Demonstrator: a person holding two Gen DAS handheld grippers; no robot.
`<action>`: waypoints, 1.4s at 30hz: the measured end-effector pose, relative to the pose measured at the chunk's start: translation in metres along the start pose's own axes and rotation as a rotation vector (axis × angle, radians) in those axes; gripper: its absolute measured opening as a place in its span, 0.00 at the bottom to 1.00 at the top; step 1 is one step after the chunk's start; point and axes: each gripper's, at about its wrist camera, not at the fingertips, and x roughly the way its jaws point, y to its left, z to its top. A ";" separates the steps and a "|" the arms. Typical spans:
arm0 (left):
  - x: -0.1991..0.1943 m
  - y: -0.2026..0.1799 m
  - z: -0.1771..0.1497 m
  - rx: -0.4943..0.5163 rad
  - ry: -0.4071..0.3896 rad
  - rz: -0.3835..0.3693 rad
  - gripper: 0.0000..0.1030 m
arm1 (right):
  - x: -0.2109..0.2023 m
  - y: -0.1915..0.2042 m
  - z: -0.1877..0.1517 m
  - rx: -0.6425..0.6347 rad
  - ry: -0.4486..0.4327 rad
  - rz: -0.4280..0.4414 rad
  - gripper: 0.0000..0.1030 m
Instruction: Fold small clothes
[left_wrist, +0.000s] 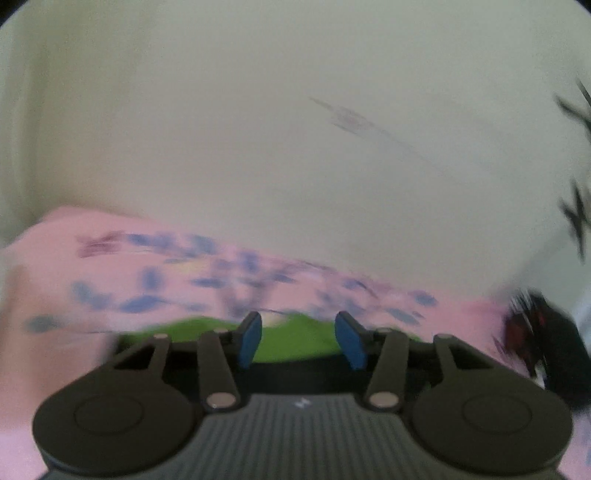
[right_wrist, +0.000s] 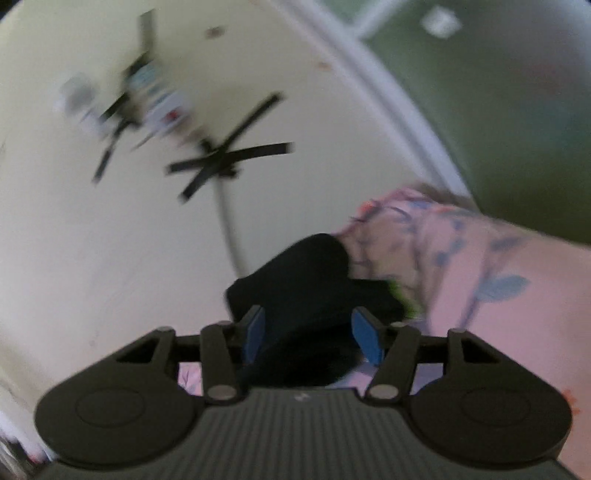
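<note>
Both views are blurred. In the left wrist view my left gripper (left_wrist: 300, 338) is open, its blue pads apart over a bright green garment (left_wrist: 291, 341) that lies on pink cloth with blue leaf prints (left_wrist: 155, 280). A black and red item (left_wrist: 543, 336) lies at the right edge. In the right wrist view my right gripper (right_wrist: 312, 334) is open, with a black garment (right_wrist: 314, 291) lying between and beyond its pads. A sliver of green (right_wrist: 404, 297) shows past the black garment, on the pink printed cloth (right_wrist: 480, 273).
A pale cream surface (left_wrist: 277, 129) fills the far part of the left view. In the right view a black crossed-bar object (right_wrist: 221, 158) with a thin grey line and a blurred white object (right_wrist: 147, 96) show against a cream surface; a dark green area (right_wrist: 517, 110) lies upper right.
</note>
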 end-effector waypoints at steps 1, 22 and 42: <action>0.013 -0.015 -0.005 0.033 0.021 -0.021 0.44 | 0.005 -0.007 0.001 0.046 0.022 -0.010 0.55; -0.007 0.002 -0.024 -0.090 0.018 -0.266 0.39 | 0.070 0.170 0.018 -0.307 0.010 0.199 0.13; -0.025 0.081 -0.040 -0.307 -0.030 -0.222 0.59 | 0.139 0.227 -0.079 -0.537 0.294 0.200 0.68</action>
